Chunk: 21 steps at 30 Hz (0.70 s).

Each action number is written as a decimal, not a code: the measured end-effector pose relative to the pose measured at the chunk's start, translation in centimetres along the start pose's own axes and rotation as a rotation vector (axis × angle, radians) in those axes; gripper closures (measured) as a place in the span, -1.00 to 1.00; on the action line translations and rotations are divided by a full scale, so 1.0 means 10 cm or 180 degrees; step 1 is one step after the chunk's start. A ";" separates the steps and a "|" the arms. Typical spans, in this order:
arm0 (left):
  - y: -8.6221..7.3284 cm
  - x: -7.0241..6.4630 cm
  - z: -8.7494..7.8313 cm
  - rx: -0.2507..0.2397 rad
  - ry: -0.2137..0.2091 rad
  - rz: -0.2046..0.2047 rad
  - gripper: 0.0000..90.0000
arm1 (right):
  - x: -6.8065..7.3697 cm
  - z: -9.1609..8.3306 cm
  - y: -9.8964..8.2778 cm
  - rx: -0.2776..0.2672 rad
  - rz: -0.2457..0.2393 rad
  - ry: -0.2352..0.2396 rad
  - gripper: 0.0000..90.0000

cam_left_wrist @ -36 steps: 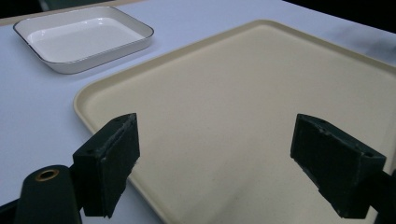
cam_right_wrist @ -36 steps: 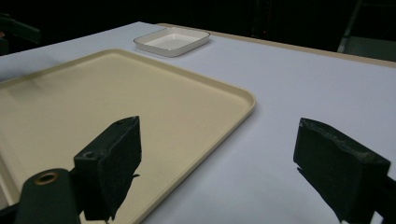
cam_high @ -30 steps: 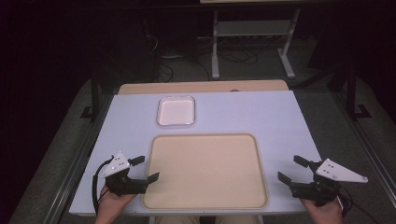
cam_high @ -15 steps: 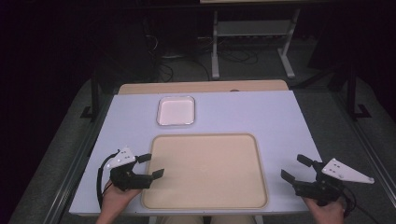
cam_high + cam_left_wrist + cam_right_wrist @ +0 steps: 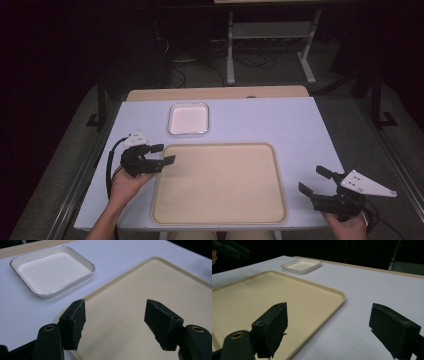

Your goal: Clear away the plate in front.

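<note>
Reaching our left gripper (image 5: 163, 154) over the beige tray's (image 5: 220, 218) left edge toward the small white dish (image 5: 188, 120) just beyond it, we have been narrowing its empty jaws, while our right gripper (image 5: 314, 180) waits wide, empty, right of the tray.
</note>
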<state>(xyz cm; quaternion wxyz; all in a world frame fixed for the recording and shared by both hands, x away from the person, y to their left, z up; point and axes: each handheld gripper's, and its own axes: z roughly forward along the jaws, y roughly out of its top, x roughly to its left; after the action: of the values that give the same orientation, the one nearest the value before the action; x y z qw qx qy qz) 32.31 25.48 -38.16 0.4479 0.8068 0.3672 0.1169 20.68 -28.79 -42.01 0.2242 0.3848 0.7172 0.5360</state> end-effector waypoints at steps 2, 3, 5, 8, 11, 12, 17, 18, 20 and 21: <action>0.11 0.17 0.09 0.0029 -0.0100 -0.0170 -0.21 | 0.02 0.01 0.00 0.0044 -0.0065 0.0004 -0.68; 0.11 0.17 0.09 0.0029 -0.0100 -0.0170 -0.19 | 0.03 0.01 0.00 0.0045 -0.0071 0.0009 -0.67; 0.21 0.34 0.19 0.0060 -0.0137 -0.0344 -0.19 | 0.02 0.01 0.00 0.0030 -0.0057 0.0044 -0.65; 0.32 0.46 0.28 0.0127 -0.0024 -0.0369 -0.18 | 0.01 0.02 0.00 0.0044 -0.0055 0.0050 -0.66; 0.39 0.56 0.37 0.0185 0.0040 -0.0458 -0.14 | 0.01 0.02 0.00 0.0027 -0.0033 0.0059 -0.66; 0.42 0.60 0.40 0.0220 0.0071 -0.0493 -0.14 | 0.00 0.03 0.00 0.0028 -0.0037 0.0060 -0.66; 0.52 0.72 0.50 0.0329 0.0246 -0.0476 -0.05 | 0.01 0.04 0.00 0.0070 -0.0043 0.0066 -0.66; 0.52 0.72 0.50 0.0329 0.0246 -0.0476 -0.04 | 0.01 0.04 0.00 0.0070 -0.0043 0.0066 -0.66; 0.55 0.81 0.56 0.0359 0.0330 -0.0503 -0.02 | 0.01 0.03 0.00 0.0042 -0.0036 0.0055 -0.66; 0.56 0.83 0.58 0.0375 0.0375 -0.0509 0.00 | 0.01 0.03 0.00 0.0040 -0.0033 0.0056 -0.66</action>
<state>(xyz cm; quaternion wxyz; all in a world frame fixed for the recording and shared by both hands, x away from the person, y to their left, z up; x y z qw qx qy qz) 43.89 25.70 -38.09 0.3852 0.7916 0.4624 0.1061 20.83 -28.55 -42.12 0.2182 0.3777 0.7245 0.5337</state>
